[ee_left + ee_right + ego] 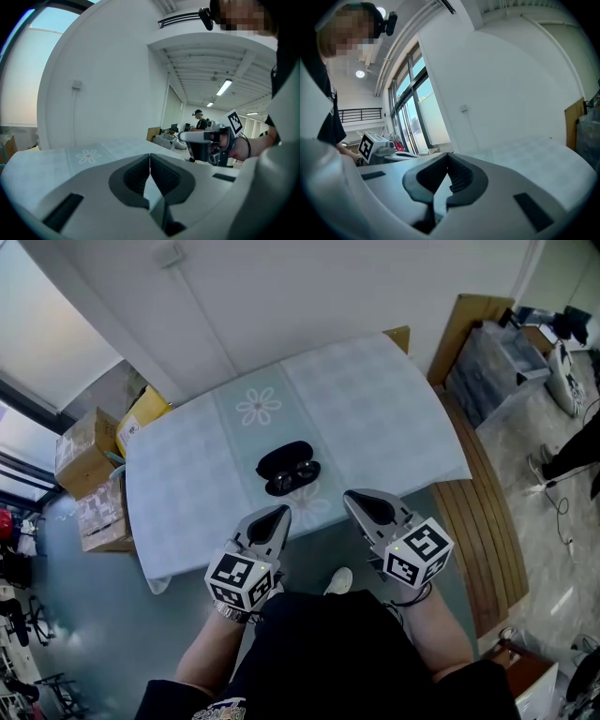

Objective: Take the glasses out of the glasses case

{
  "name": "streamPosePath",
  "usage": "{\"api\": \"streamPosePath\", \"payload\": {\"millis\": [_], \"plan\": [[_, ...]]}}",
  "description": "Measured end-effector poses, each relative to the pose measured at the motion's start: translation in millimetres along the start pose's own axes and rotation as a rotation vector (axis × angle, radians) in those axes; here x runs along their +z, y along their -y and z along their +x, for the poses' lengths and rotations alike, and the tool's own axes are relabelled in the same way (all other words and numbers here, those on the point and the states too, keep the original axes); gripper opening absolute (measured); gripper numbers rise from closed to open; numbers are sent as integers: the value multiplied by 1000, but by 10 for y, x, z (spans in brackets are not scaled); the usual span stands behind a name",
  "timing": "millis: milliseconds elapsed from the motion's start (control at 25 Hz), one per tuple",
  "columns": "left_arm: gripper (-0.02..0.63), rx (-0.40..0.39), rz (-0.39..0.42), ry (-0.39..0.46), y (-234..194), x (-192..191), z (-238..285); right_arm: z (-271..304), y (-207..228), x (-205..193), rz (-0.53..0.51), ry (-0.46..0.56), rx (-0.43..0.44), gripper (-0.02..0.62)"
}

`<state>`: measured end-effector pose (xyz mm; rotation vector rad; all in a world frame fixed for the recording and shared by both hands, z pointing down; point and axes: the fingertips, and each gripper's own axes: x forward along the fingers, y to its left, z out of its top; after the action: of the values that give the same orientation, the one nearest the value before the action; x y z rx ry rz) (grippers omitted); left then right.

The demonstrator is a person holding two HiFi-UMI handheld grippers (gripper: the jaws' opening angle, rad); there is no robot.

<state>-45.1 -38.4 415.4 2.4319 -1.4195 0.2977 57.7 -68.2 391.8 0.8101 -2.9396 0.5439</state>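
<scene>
A black glasses case point(284, 458) lies open near the middle of the table point(187, 493), which has a pale checked cloth. Dark glasses point(293, 478) rest in the case's near half. My left gripper point(280, 513) hovers at the table's near edge, just short of the case, with its jaws closed tip to tip and holding nothing. My right gripper point(350, 495) hangs to the right of the case, also shut and empty. In the left gripper view the left gripper's point(150, 155) jaws meet, and in the right gripper view the right gripper's point(448, 154) jaws meet. Neither gripper view shows the case.
Cardboard boxes point(86, 454) and a yellow box point(142, 412) stand on the floor to the table's left. A wooden bench point(486, 512) and a grey crate point(494, 367) stand to the right. A flower print point(259, 406) marks the cloth behind the case.
</scene>
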Motion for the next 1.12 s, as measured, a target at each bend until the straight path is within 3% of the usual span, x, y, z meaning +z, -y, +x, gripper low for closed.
{"api": "streamPosePath", "payload": {"millis": [640, 1120], "plan": [[29, 19, 21, -56, 61, -79, 211, -163, 212, -116, 74, 5, 2, 23], [29, 18, 24, -107, -298, -197, 524, -90, 421, -198, 102, -6, -46, 23]]}}
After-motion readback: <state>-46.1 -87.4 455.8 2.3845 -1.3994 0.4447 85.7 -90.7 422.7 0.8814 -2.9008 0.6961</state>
